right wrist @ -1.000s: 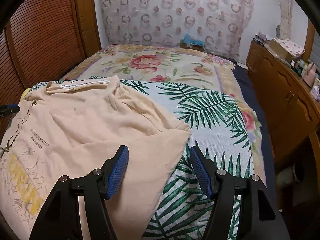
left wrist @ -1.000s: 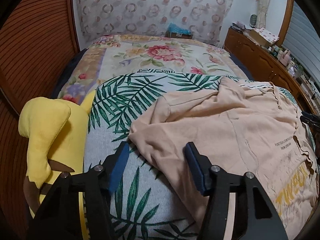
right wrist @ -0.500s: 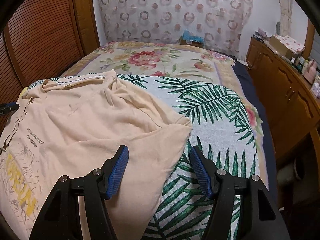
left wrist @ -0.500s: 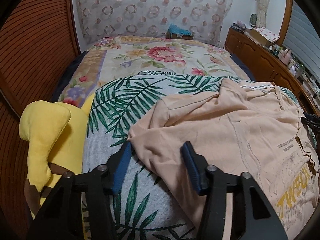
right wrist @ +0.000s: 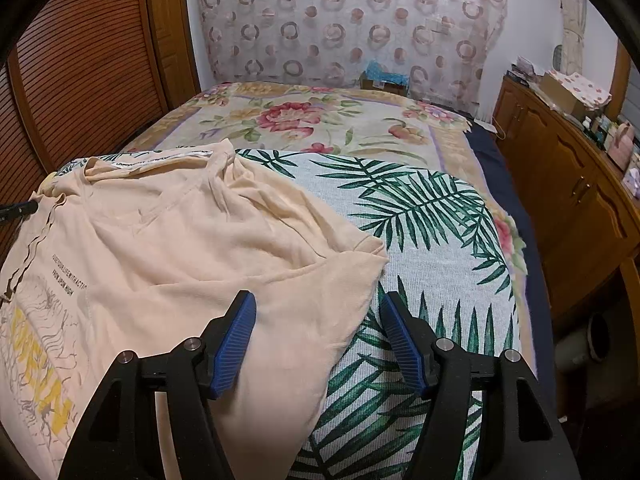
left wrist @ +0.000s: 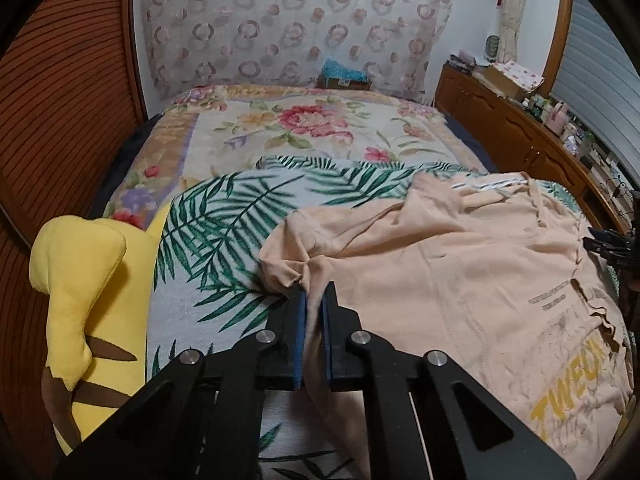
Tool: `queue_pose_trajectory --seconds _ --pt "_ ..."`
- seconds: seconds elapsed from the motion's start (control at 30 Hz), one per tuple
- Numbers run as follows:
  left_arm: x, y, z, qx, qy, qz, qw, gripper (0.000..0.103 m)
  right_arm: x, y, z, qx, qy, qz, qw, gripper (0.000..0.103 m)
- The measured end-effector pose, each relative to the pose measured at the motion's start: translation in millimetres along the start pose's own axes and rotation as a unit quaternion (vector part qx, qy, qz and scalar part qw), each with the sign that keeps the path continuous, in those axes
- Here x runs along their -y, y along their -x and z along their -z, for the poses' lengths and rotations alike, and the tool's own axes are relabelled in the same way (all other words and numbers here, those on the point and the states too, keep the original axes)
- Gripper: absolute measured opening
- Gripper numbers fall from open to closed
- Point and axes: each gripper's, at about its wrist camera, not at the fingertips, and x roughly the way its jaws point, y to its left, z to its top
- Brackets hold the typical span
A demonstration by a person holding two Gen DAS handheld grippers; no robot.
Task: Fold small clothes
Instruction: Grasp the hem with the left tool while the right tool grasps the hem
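A peach T-shirt [left wrist: 460, 280] with a yellow print lies spread on a palm-leaf blanket [left wrist: 224, 248] on the bed. My left gripper [left wrist: 314, 300] is shut on the shirt's left sleeve edge, which bunches up just ahead of the blue pads. In the right wrist view the same T-shirt [right wrist: 180, 264] lies flat, its right sleeve reaching between the fingers. My right gripper [right wrist: 318, 312] is open, straddling the sleeve's hem just above the palm-leaf blanket [right wrist: 440, 248].
A yellow plush toy [left wrist: 80, 292] lies at the bed's left edge. A floral bedspread [left wrist: 304, 128] covers the far bed. A wooden slatted wardrobe [right wrist: 80, 80] stands left. A wooden dresser [right wrist: 580, 184] with clutter runs along the right.
My left gripper has closed from open onto the left sleeve edge, gathering the fabric. My right gripper has edged forward over the right sleeve and stays open.
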Motion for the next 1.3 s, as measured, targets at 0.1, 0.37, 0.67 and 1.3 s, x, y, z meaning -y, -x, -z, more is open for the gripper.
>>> queue_pose_trajectory --seconds 0.1,0.37,0.67,1.3 --pt "4.9 8.1 -3.3 0.011 0.000 0.013 0.9999 0.008 1.1 -1.5 -3.7 -0.004 0.000 -0.003 1.000 0.067" --pt "30.6 38.9 -9.9 0.052 -0.018 0.042 0.9976 0.007 -6.7 -3.0 -7.7 -0.001 0.024 -0.020 1.000 0.041" --pt "60.6 78.8 -5.5 0.090 -0.042 0.072 0.9924 0.007 -26.0 20.0 -3.3 0.025 0.039 -0.041 0.998 0.009" --pt "71.4 198.5 77.9 0.161 -0.054 0.084 0.9819 0.007 -37.0 176.4 71.5 0.135 0.045 -0.059 0.988 0.009"
